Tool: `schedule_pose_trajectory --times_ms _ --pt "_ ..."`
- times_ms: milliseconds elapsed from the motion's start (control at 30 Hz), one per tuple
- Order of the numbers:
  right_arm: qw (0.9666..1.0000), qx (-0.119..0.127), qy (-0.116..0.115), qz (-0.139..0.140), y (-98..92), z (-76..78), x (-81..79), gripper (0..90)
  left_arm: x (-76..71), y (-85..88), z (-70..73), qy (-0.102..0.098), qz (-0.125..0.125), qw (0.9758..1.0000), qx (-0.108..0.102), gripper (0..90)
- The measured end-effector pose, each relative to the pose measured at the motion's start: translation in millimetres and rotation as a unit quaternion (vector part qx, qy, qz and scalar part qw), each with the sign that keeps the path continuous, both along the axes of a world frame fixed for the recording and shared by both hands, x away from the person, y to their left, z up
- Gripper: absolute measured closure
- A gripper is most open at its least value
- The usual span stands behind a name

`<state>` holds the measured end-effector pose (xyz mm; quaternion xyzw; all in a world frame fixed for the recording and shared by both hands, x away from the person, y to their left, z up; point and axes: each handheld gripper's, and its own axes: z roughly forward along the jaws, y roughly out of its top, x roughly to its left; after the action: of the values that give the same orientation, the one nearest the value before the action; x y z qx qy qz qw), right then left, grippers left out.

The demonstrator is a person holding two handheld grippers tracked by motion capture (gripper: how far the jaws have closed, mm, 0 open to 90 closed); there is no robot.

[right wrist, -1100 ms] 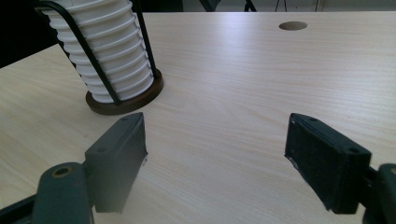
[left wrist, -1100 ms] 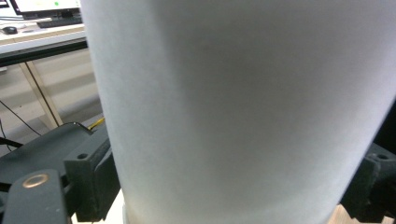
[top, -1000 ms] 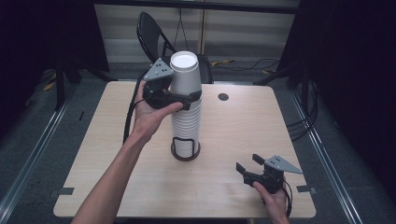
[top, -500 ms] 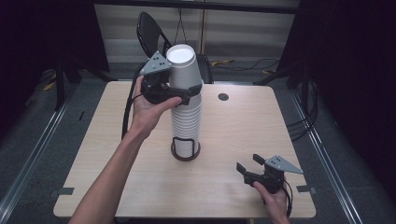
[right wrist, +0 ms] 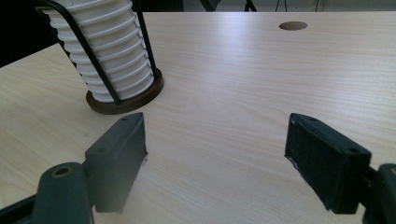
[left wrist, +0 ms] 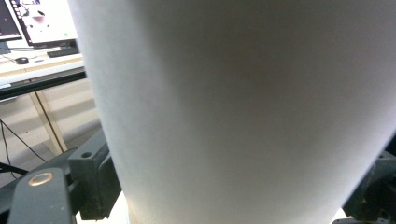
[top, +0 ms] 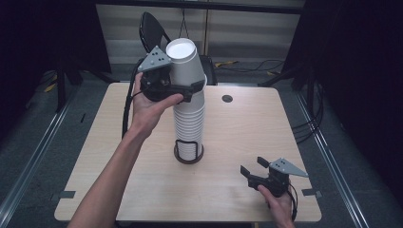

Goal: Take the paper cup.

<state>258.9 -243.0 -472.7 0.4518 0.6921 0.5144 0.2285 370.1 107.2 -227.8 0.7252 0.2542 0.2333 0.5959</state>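
Observation:
A tall stack of white paper cups (top: 189, 118) stands in a black wire holder with a brown round base (top: 188, 156) at the table's middle. My left gripper (top: 186, 86) is up at the top of the stack, shut on the topmost cup (top: 183, 59), which leans to the left. Its jaws have just been closing with that cup between them. In the left gripper view the cup's wall (left wrist: 233, 107) sits close between the two jaws. My right gripper (top: 252, 166) rests open at the table's front right with nothing between its jaws (right wrist: 215, 158). The stack (right wrist: 109, 51) is ahead and left of it.
The light wooden table (top: 247, 123) has a small round hole (top: 227, 99) at its back. A dark chair (top: 152, 26) stands behind the table. Cables lie on the floor at the right, and metal rails run along both sides.
The left gripper has drawn the top cup slightly up and tipped it further left off the stack. The right gripper has stayed where it was.

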Motion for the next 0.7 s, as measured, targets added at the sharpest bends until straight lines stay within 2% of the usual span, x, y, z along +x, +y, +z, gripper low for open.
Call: schedule_pose_trajectory --times_ms 100,267,400,467,700 --pt "1.0000 0.000 0.000 0.000 0.3 0.1 -0.1 20.7 -0.4 0.5 2.5 0.000 -0.004 1.0000 -0.006 12.9" --pt "1.0000 0.000 0.000 0.000 0.2 0.1 -0.3 20.7 -0.9 0.4 4.9 -0.003 -0.005 1.0000 -0.002 12.9" --pt "1.0000 -0.001 0.001 0.001 0.3 0.1 -0.1 20.7 -0.9 0.6 7.8 -0.005 -0.003 1.0000 -0.007 12.9" --pt "1.0000 -0.001 0.001 0.001 0.3 0.0 0.0 20.7 -1.5 2.1 10.9 -0.008 0.001 0.9998 -0.017 12.9" --pt "1.0000 0.000 0.001 0.001 0.4 -0.1 0.1 20.7 -1.9 5.4 15.9 -0.011 0.001 0.9998 -0.018 12.9"
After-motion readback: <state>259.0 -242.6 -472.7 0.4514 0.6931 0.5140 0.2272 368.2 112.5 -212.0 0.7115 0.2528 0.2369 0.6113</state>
